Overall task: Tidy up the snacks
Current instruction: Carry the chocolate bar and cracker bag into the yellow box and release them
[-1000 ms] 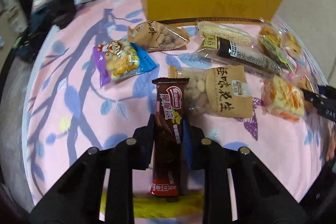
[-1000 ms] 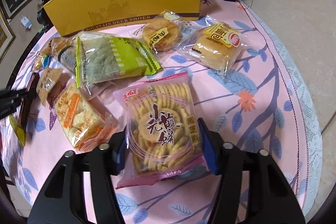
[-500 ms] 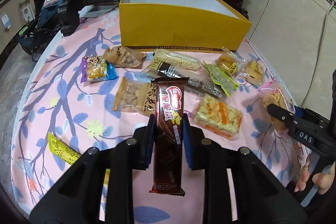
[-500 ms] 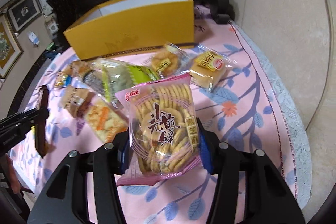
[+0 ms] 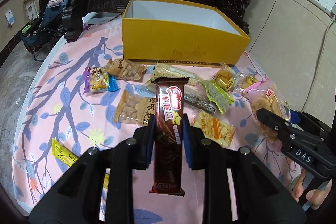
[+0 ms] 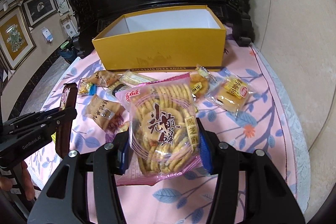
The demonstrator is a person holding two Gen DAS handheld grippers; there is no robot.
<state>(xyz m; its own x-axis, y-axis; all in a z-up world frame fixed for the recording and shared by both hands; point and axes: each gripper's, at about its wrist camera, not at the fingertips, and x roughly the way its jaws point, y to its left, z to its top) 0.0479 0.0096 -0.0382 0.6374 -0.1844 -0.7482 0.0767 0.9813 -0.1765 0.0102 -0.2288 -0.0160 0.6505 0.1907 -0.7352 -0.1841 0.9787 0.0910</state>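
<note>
Table (image 5: 63, 85): round, under a pink cloth printed with blue leaves and a purple branch; it fills the lower part of both views.
Box (image 5: 180, 43): yellow, open, white inside, nothing visible in it; at 12 o'clock on the table, beyond the snacks.
Snack pile (image 5: 193, 87): loose packets lie in a band just in front of the box, several overlapping.
Left gripper (image 5: 168, 135): clamped on the wafer bar, blue pads pressing both long sides.
Right gripper (image 6: 163, 152): clamped on the cracker bag, pads pressing its two sides; it shows at 3 o'clock in the left view.
Cracker bag (image 6: 161, 129): pink-edged, clear, full of round crackers; held upright off the cloth, at 6 o'clock from the box.
Wafer bar (image 5: 169, 119): brown wrapper, held upright off the cloth, its top end toward the box.
Peanut bag (image 5: 134, 108): tan, flat on the cloth, at 10 o'clock from the left gripper.
Purple packet (image 5: 97, 83): at 9 o'clock of the pile, just beside a second tan bag.
Yellow packet (image 5: 63, 153): alone near the table edge at 8 o'clock, well apart from the pile.
Cake packet (image 6: 233, 96): clear wrap, at 2 o'clock from the cracker bag.
Hand (image 5: 310, 198): fingers on the right gripper's handle, at 4 o'clock in the left view.
</note>
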